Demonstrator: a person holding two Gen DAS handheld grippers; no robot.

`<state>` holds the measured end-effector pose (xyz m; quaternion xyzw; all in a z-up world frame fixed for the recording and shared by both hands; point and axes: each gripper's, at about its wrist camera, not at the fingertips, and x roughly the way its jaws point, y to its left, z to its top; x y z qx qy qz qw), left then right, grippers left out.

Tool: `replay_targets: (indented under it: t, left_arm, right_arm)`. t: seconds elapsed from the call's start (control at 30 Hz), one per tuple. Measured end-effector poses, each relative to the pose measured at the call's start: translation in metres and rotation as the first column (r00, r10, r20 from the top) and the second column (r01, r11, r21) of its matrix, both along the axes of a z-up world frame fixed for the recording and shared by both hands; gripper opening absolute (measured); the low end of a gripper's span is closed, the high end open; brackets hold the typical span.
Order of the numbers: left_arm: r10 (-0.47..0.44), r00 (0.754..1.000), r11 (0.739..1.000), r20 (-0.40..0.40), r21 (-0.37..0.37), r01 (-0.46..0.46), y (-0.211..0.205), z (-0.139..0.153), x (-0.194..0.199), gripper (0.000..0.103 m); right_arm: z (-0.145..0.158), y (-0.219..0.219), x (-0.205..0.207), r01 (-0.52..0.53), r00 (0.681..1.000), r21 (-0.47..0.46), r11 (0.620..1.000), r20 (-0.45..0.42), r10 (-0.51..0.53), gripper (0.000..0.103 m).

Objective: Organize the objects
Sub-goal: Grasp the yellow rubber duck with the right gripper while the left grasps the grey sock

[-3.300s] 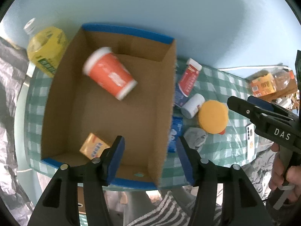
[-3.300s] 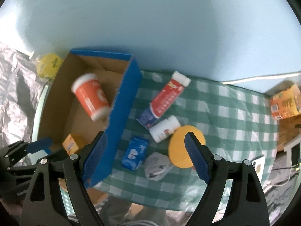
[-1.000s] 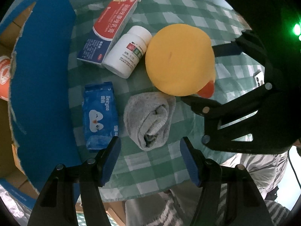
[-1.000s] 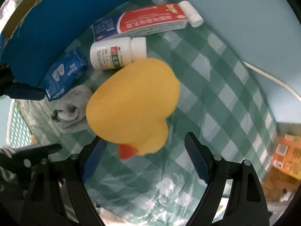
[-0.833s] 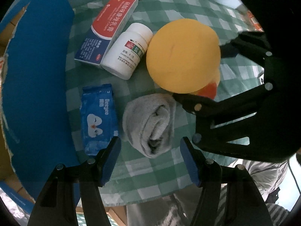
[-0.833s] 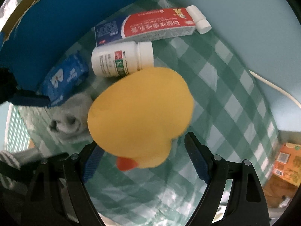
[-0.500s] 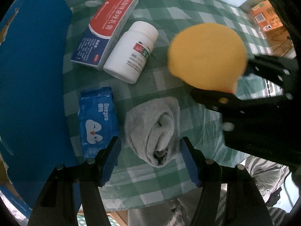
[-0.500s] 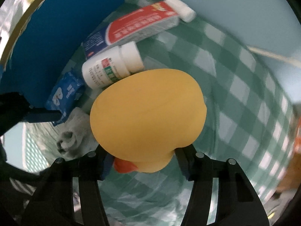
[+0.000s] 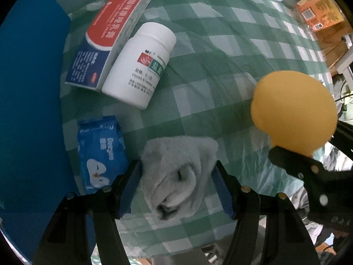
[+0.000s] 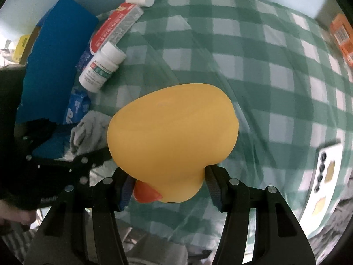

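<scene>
Checked tablecloth (image 9: 220, 50): your left gripper (image 9: 177, 190) straddles the gray sock (image 9: 176, 172), grip unclear; only the right view shows your right gripper (image 10: 169, 187) clamping the yellow duck (image 10: 174, 137).

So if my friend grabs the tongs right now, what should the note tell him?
Right tongs: shut on the yellow rubber duck, held above the checked cloth.
Left tongs: around the rolled grey sock, pads at both its sides; whether it is squeezed yet, I cannot tell.
On the cloth beside the blue box wall: toothpaste box, white pill bottle, blue tissue pack.
Done: duck picked up.
Left: probably put the duck, sock and those three into the box.
</scene>
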<state>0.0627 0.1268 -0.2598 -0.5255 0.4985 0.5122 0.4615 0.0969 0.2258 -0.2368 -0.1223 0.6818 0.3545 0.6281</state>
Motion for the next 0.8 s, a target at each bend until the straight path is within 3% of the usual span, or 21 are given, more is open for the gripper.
replay_targets:
  t: [0.13, 0.3, 0.53, 0.7, 0.8]
  left_arm:
    - [-0.016, 1.0, 1.0, -0.019, 0.021, 0.016, 0.003, 0.001, 0.002, 0.063]
    - [-0.04, 0.999, 0.997, -0.026, 0.066, 0.042, 0.003, 0.009, 0.005, 0.05]
    - [-0.021, 0.999, 0.996, 0.047, 0.089, 0.017, -0.001, 0.03, 0.002, 0.049]
    - [-0.012, 0.998, 0.994, 0.063, 0.112, 0.005, 0.01, 0.048, -0.009, 0.049]
    - [-0.009, 0.998, 0.992, 0.063, 0.123, 0.002, -0.006, 0.06, -0.017, 0.049]
  right_arm:
    - [0.002, -0.008, -0.004, 0.031, 1.0, -0.01, 0.999, 0.005, -0.031, 0.057]
    - [0.004, -0.011, -0.005, 0.05, 0.999, -0.016, 0.999, 0.009, -0.049, 0.057]
    - [0.01, -0.017, -0.001, 0.078, 0.997, -0.016, 0.997, 0.024, -0.078, 0.057]
    - [0.021, -0.022, 0.004, 0.113, 0.993, 0.005, 0.994, 0.039, -0.113, 0.057]
    - [0.03, -0.024, 0.006, 0.121, 0.991, 0.017, 0.993, 0.055, -0.121, 0.057]
